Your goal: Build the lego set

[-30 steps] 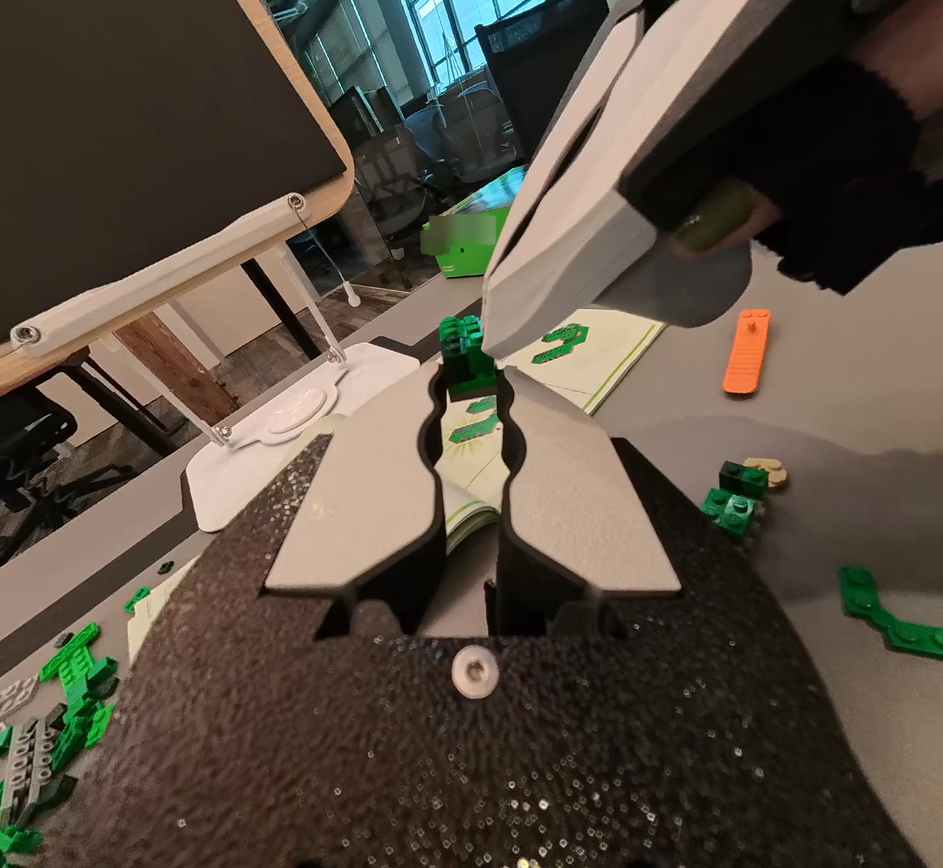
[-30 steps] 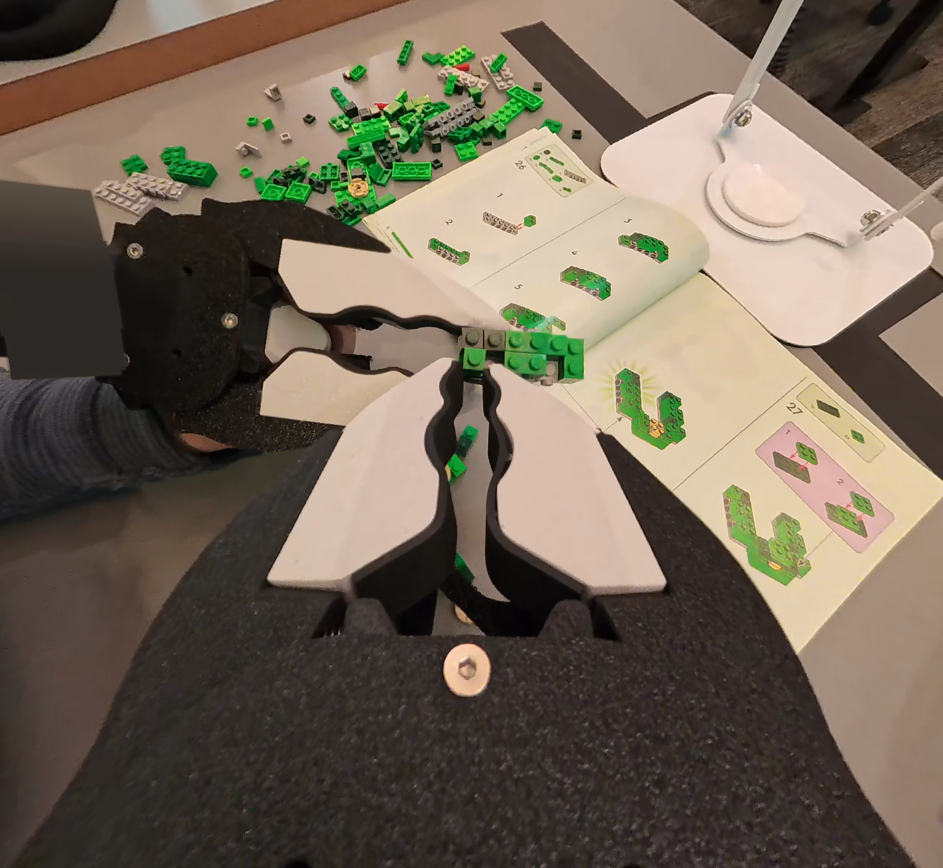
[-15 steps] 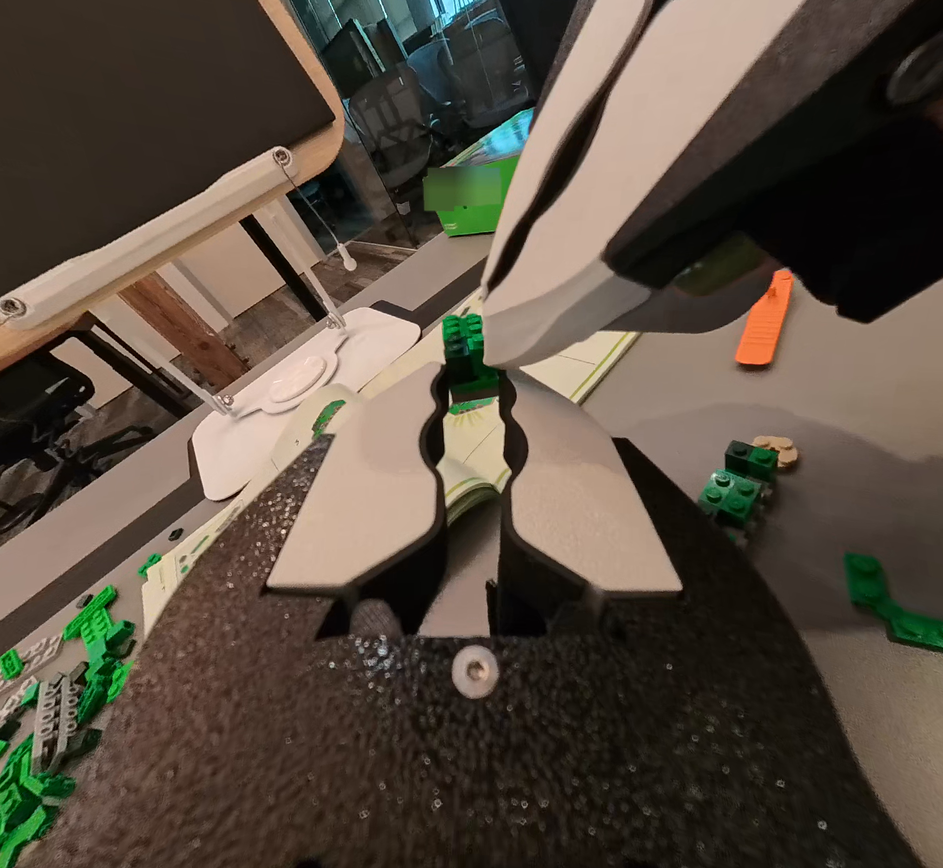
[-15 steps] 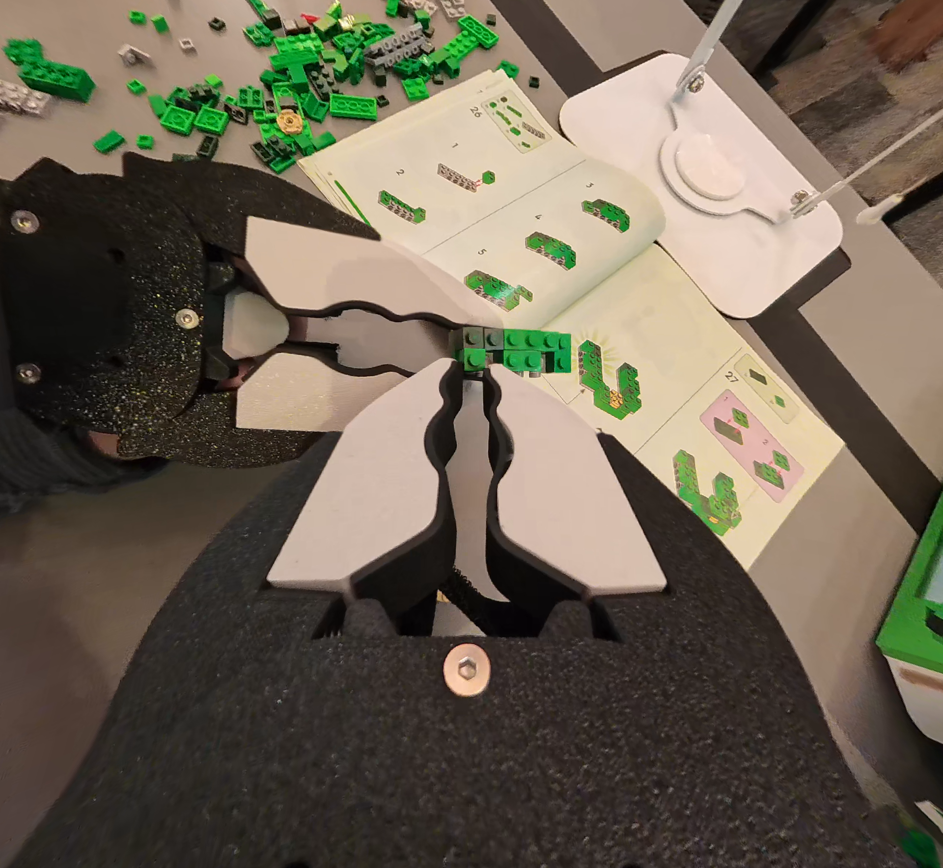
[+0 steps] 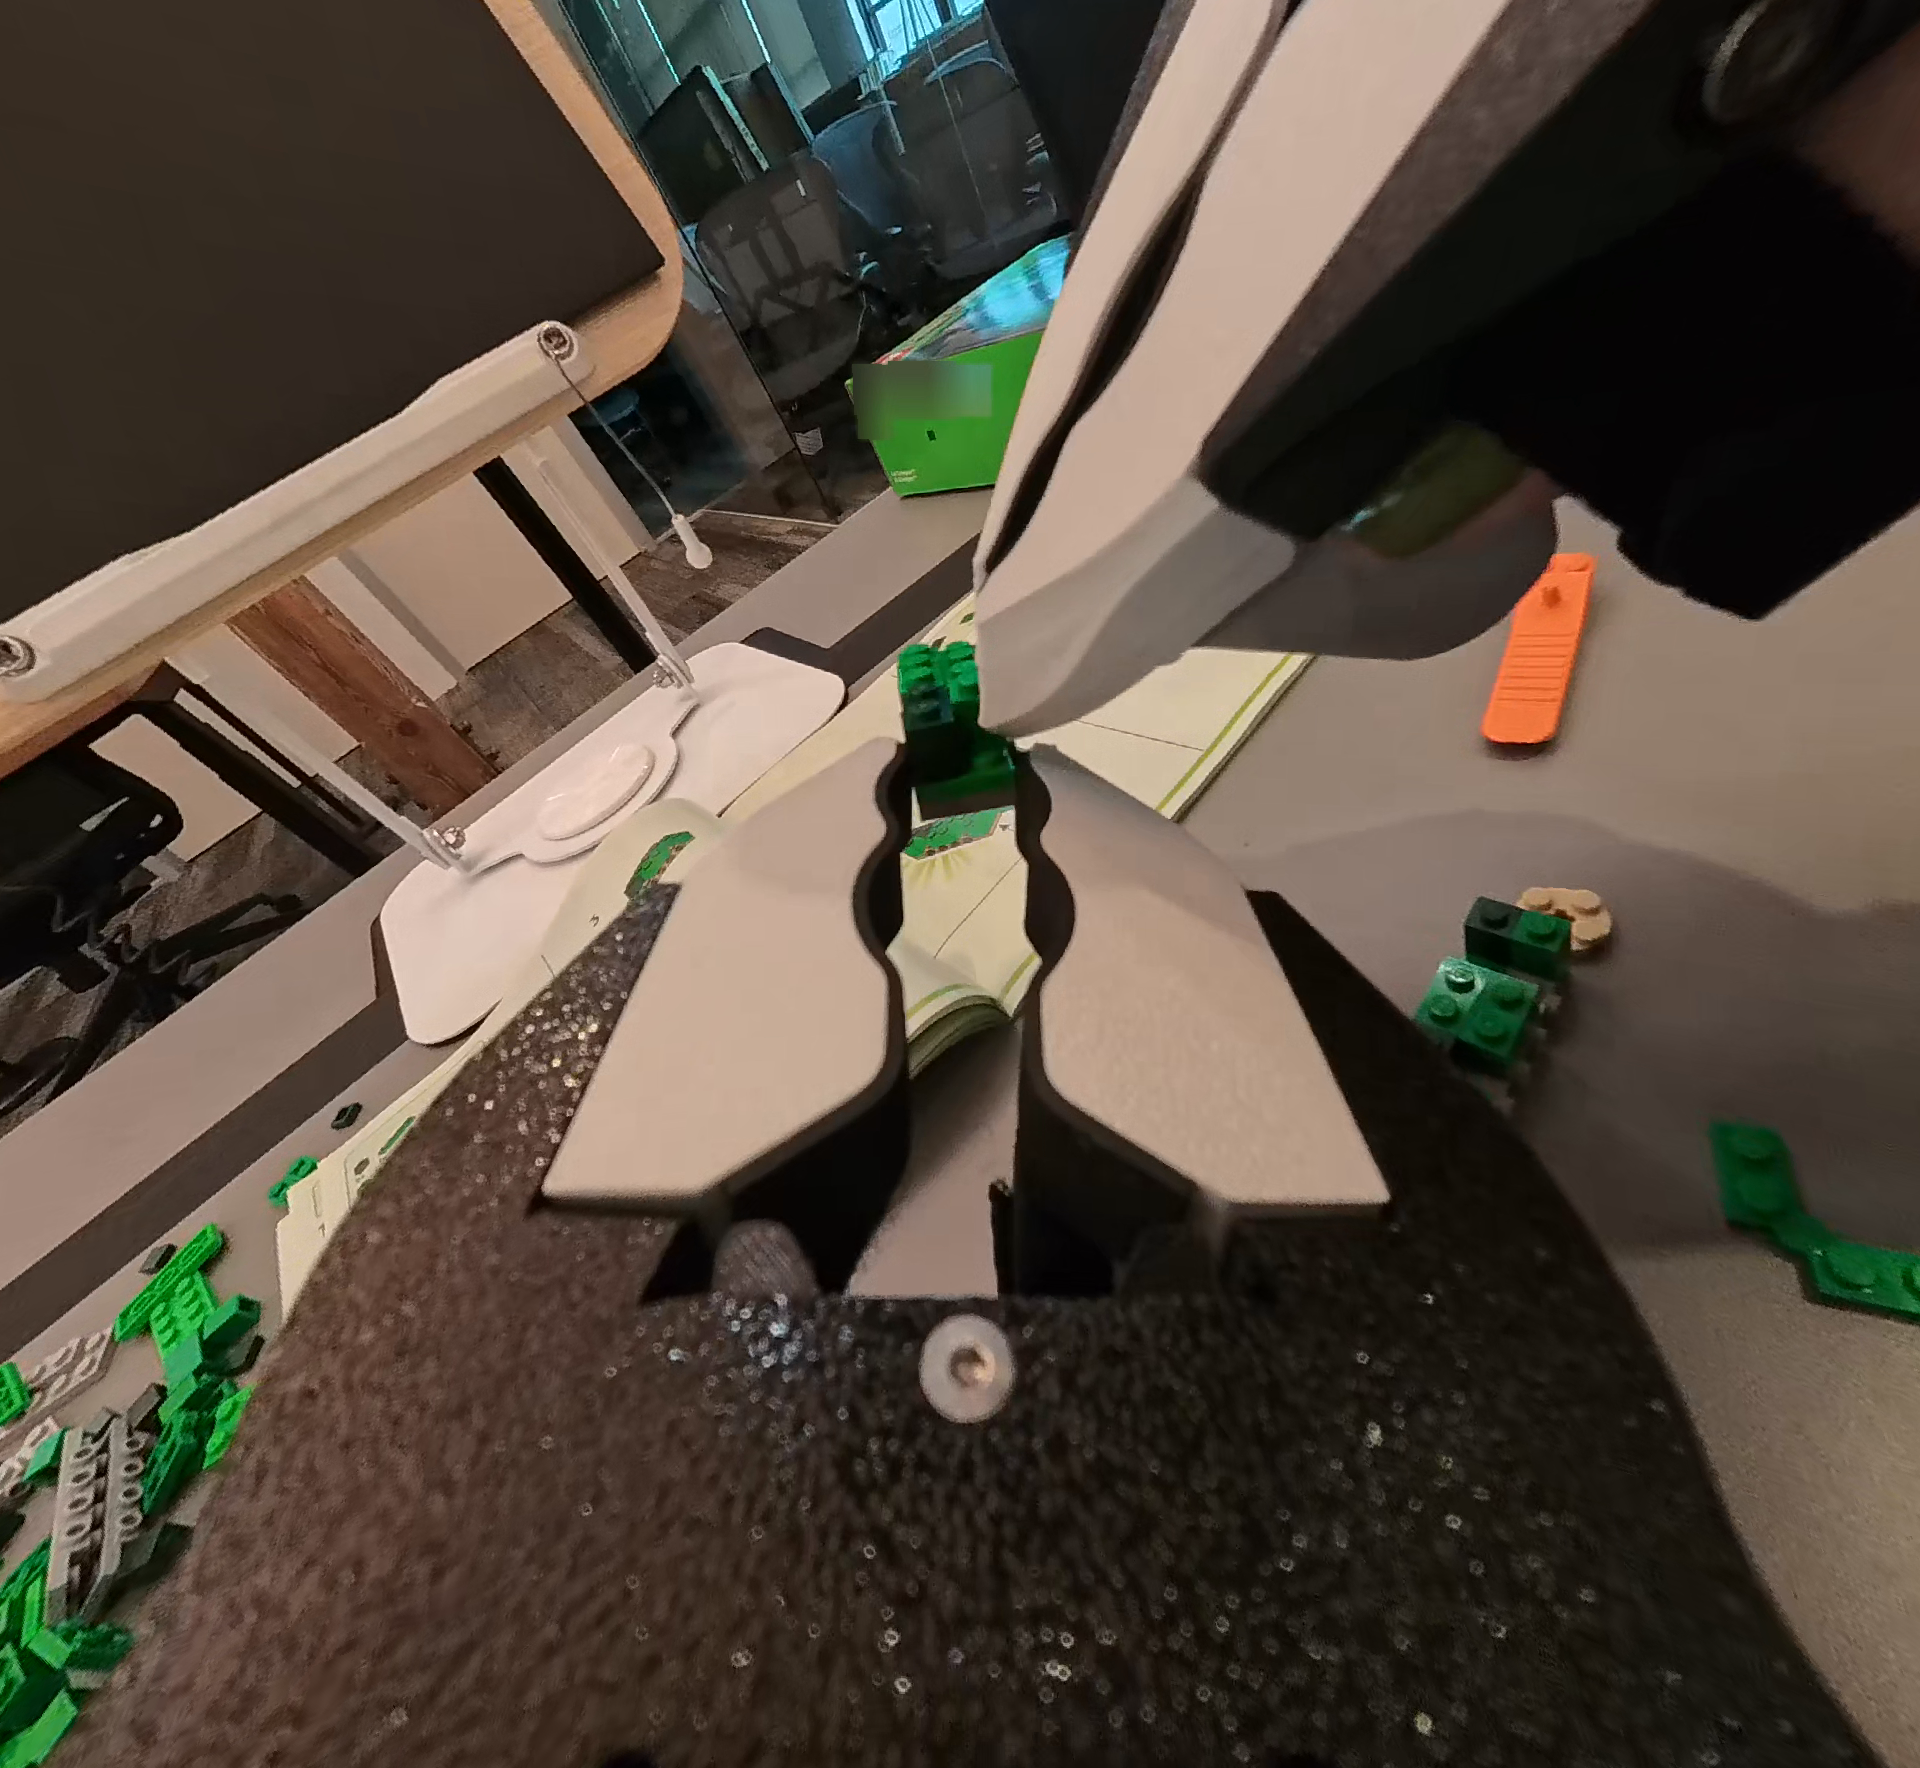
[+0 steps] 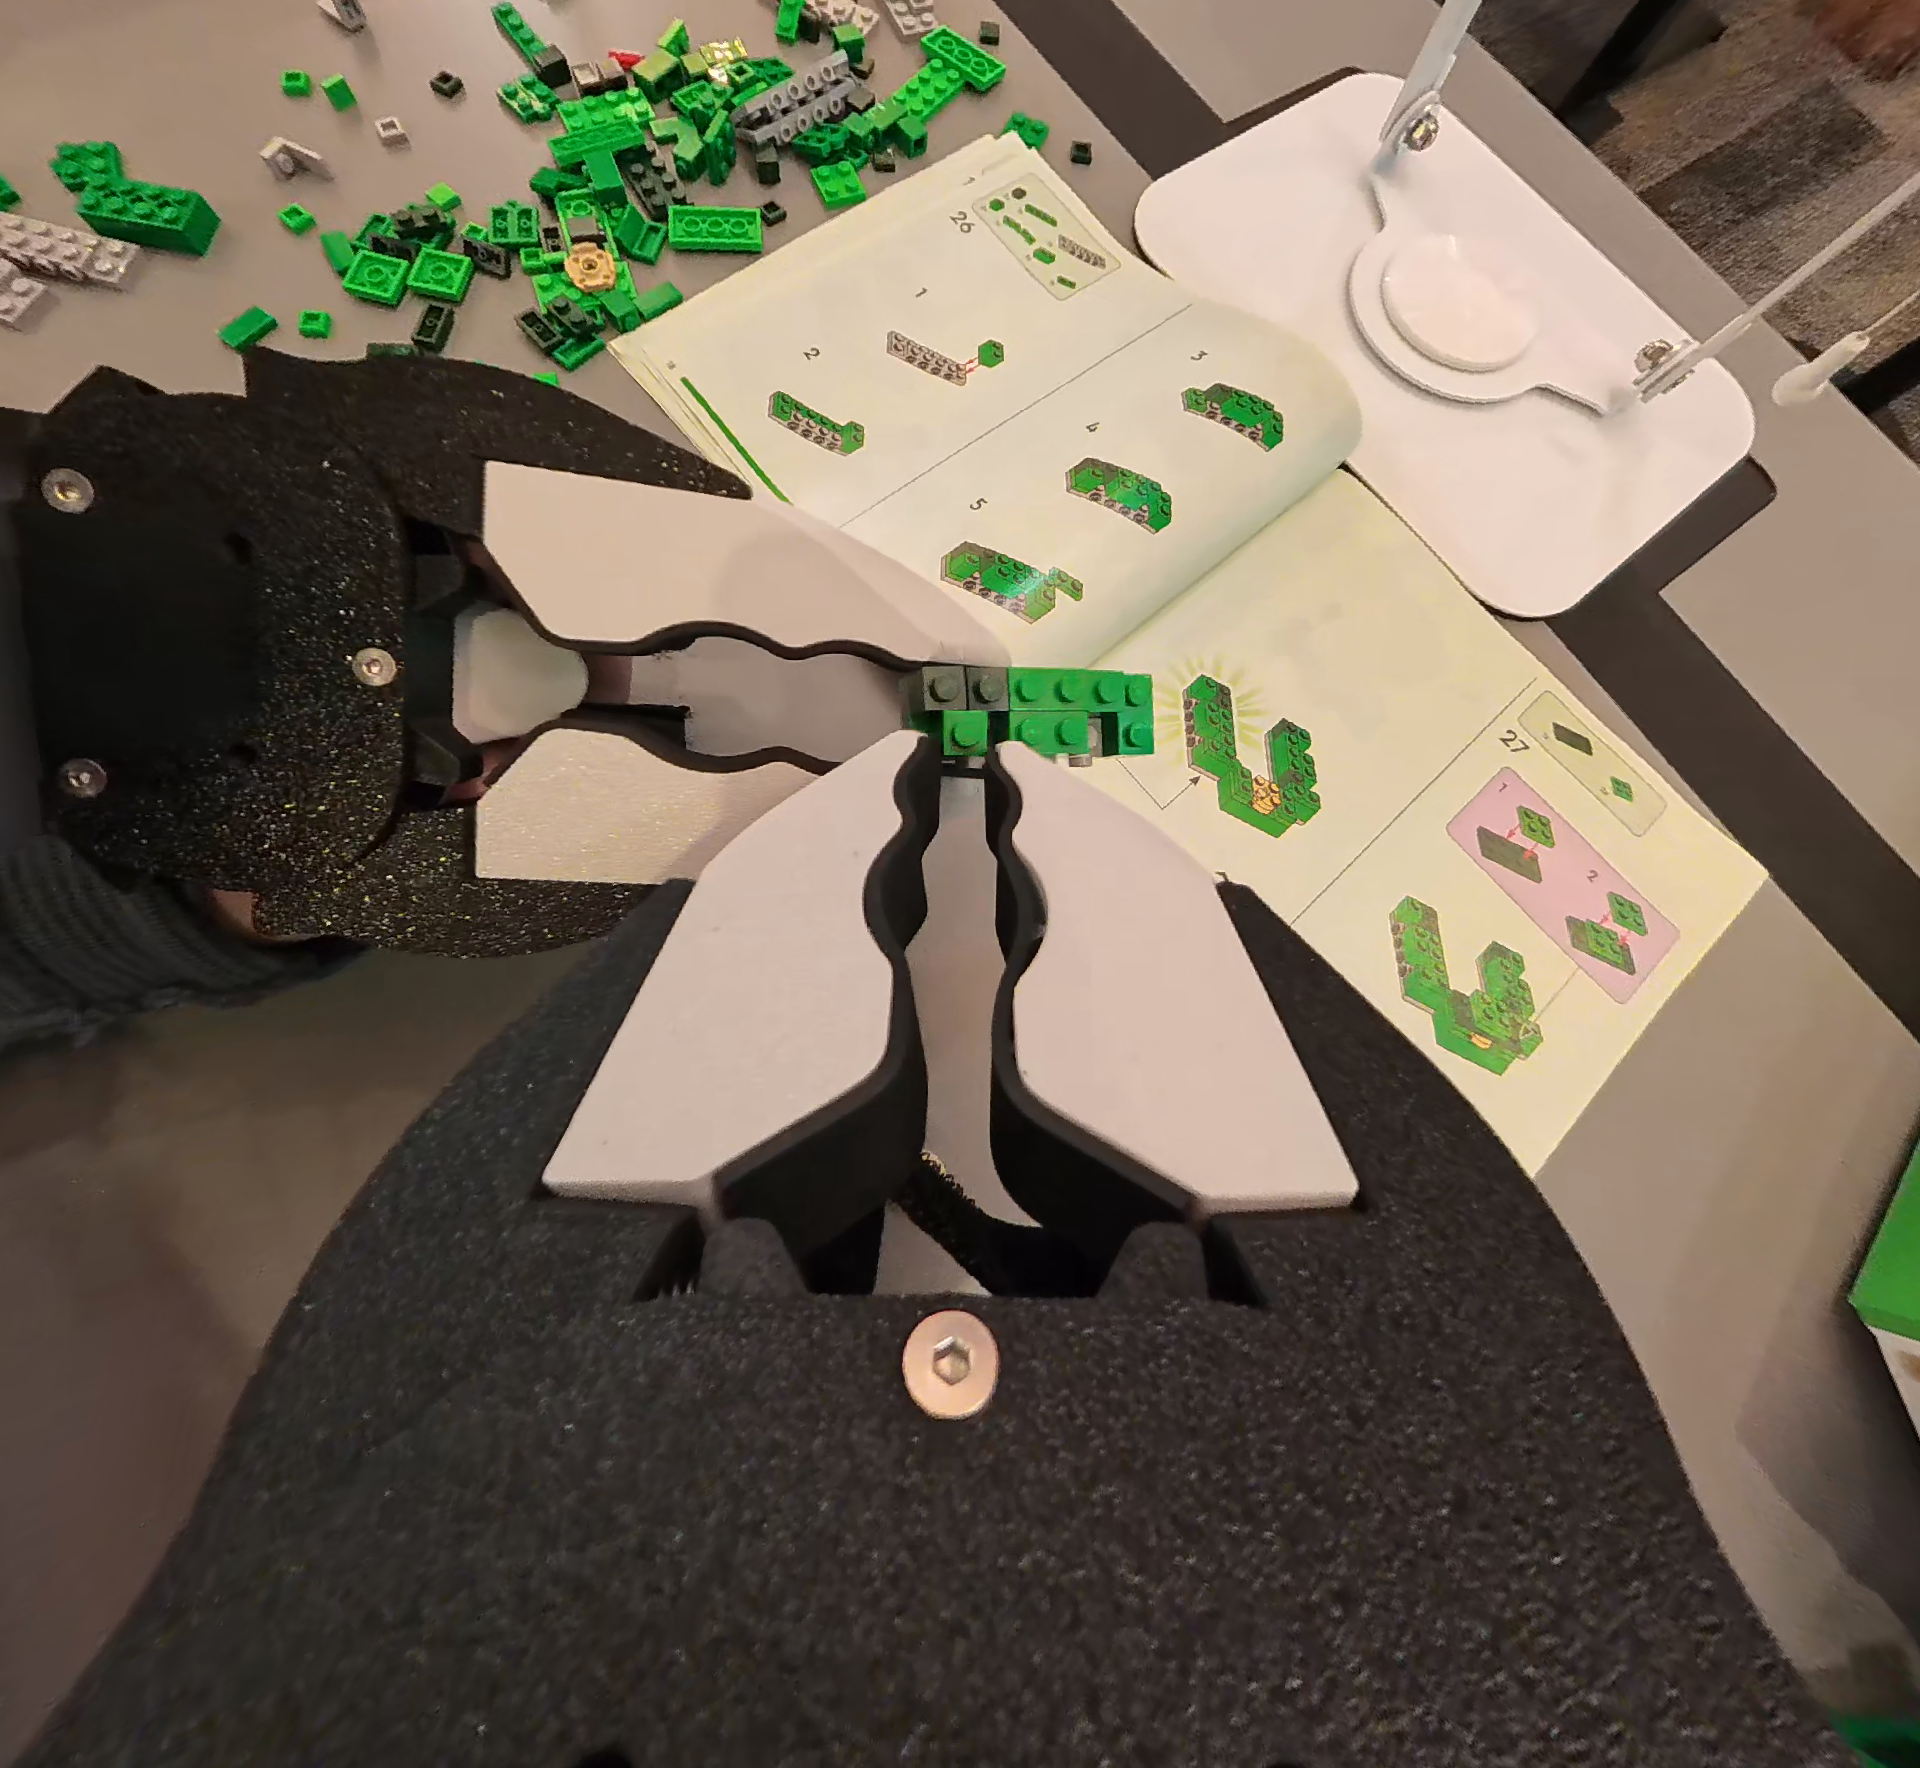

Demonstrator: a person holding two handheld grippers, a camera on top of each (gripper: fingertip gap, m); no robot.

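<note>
A small green and dark green lego assembly hangs in the air above the open instruction booklet. My left gripper is shut on its left end; it reaches in from the left in the right wrist view. My right gripper is shut on the assembly's near edge. In the left wrist view the right gripper comes down from the upper right, its tips against the assembly. The two grippers meet at about a right angle.
A pile of loose green and grey bricks lies beyond the booklet. A white lamp base stands at the table's far right edge. An orange brick separator, small green bricks, a green plate and a green box lie on the right. Left tips and right tips are each some 15 centimetres from the green plate.
Both grippers have kept hold of the assembly and drifted together over the booklet, towards its right-hand page. The grips look the same.
</note>
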